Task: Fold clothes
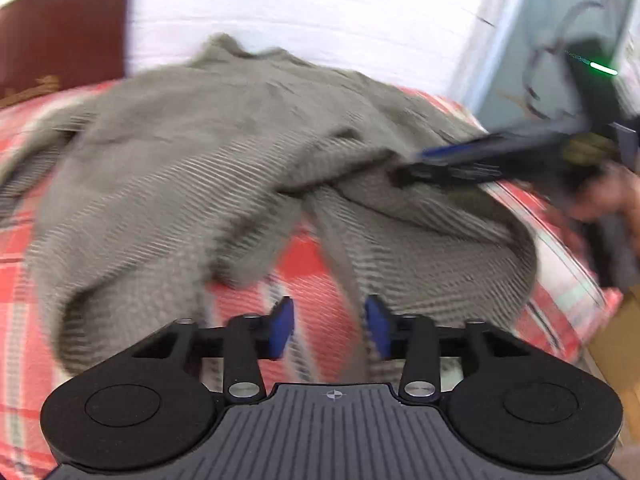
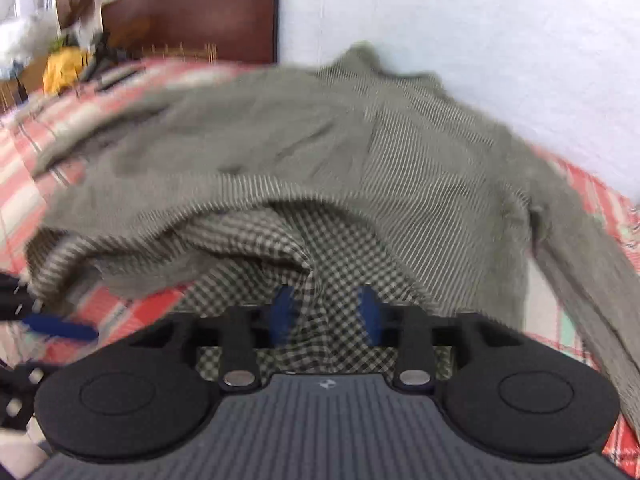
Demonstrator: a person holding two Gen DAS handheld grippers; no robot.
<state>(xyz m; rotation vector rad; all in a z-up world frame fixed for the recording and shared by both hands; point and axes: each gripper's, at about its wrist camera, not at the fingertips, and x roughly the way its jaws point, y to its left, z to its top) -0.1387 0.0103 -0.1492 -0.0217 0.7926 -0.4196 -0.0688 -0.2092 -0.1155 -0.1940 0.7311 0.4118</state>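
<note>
in the left wrist view, a dark red-brown wooden headboard sits up at ten o'clock against a white brick wall. spread across the red, white and pale green plaid bedsheet is the grey-green ribbed knit sweater, rumpled, its collar bunched up at twelve o'clock by the wall. down at six o'clock, the left gripper has its blue-padded jaws standing apart; a thin hanging strip of the sweater's hem crosses just beside the right-hand pad, but the pads are not pressing on it, and bare sheet shows between them. over at three o'clock the right gripper pokes into the sweater's far edge, blurred, with a person's hand behind it.

in the right wrist view, the headboard is at eleven o'clock and a yellow bundle of cloth is at ten. the left gripper's blue pad shows at nine o'clock, low on the bedsheet. the sweater fills the middle, its lower edge rolled up so the checked inner weave shows. the right gripper at six o'clock holds its jaws apart with a raised fold of that checked fabric between them, pads not clamped on it. a sleeve trails off toward four o'clock.
</note>
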